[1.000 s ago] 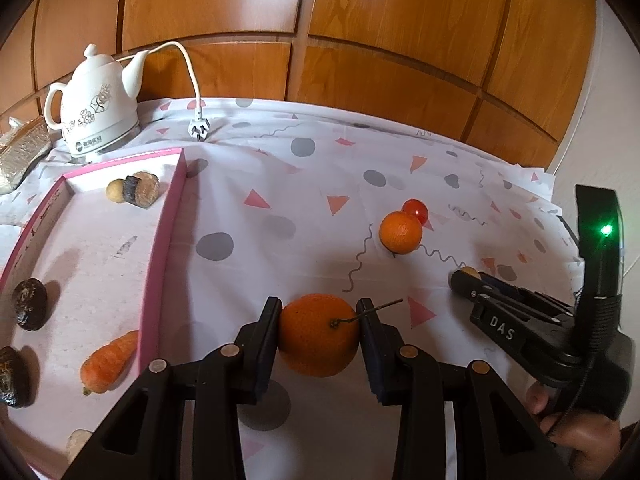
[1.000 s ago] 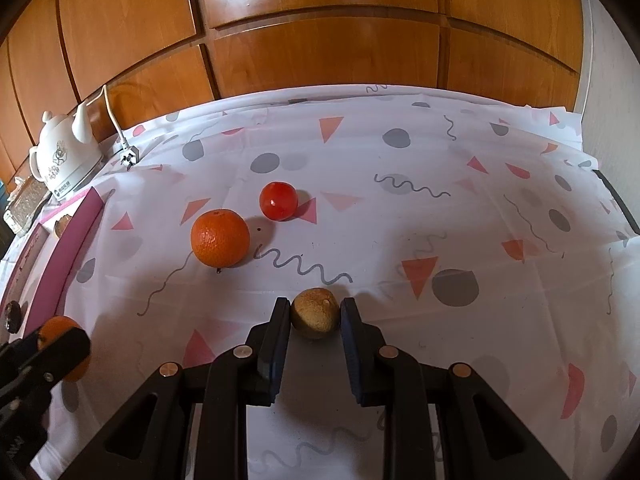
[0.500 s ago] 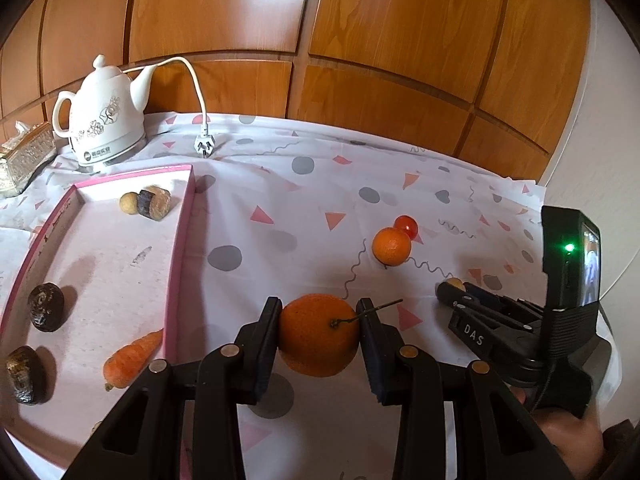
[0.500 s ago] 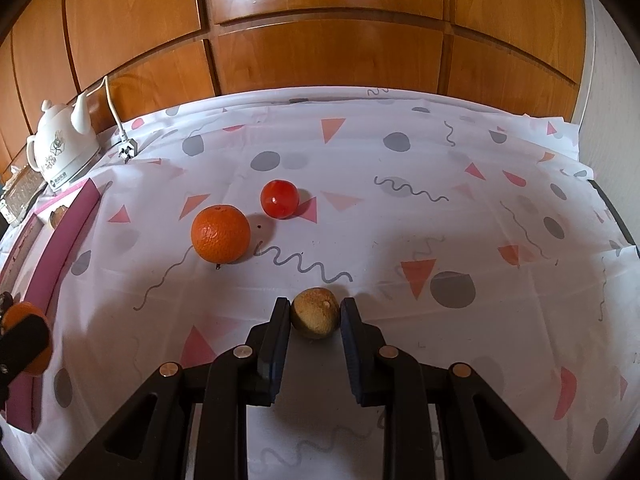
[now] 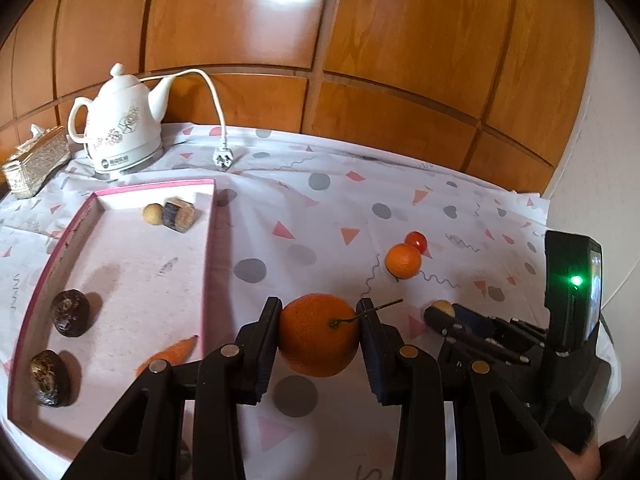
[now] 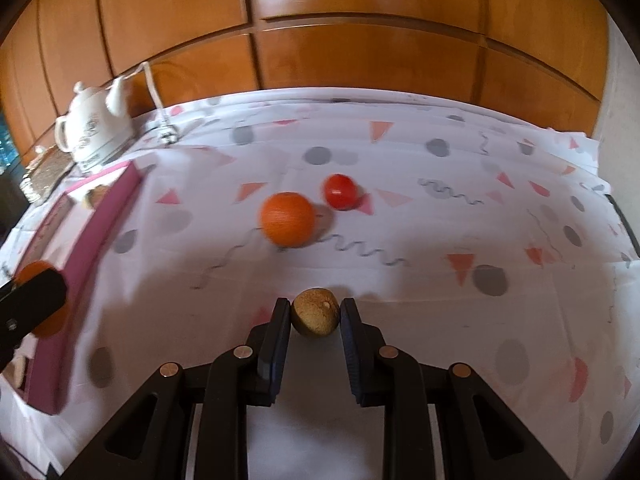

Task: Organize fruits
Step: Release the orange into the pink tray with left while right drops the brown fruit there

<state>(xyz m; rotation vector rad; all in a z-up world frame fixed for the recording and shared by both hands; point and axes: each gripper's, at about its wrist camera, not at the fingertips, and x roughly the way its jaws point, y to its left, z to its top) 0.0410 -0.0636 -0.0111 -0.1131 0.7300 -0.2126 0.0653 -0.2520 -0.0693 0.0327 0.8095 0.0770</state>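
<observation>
My left gripper (image 5: 319, 320) is shut on a large stemmed orange (image 5: 319, 334), held above the patterned cloth just right of the pink tray (image 5: 210, 240). My right gripper (image 6: 315, 314) is shut on a small brown round fruit (image 6: 315, 317), lifted over the cloth. The right gripper's fingers (image 5: 438, 315) also show at the right of the left wrist view, with that brown fruit (image 5: 443, 306) between them. A second orange (image 6: 287, 219) and a red tomato (image 6: 340, 191) lie together on the cloth further back.
The tray holds a carrot (image 5: 170, 354), two dark wrinkled fruits (image 5: 70, 312), a small tan ball and a dark cut piece (image 5: 179, 215). A white kettle (image 5: 120, 136) with its cord and plug stands behind it, beside a silver tissue box (image 5: 34, 160). Wooden panelling backs the table.
Both grippers have risen and drawn back with their fruits held; the table looks farther off. In the right wrist view the loose orange and tomato shifted to the right.
</observation>
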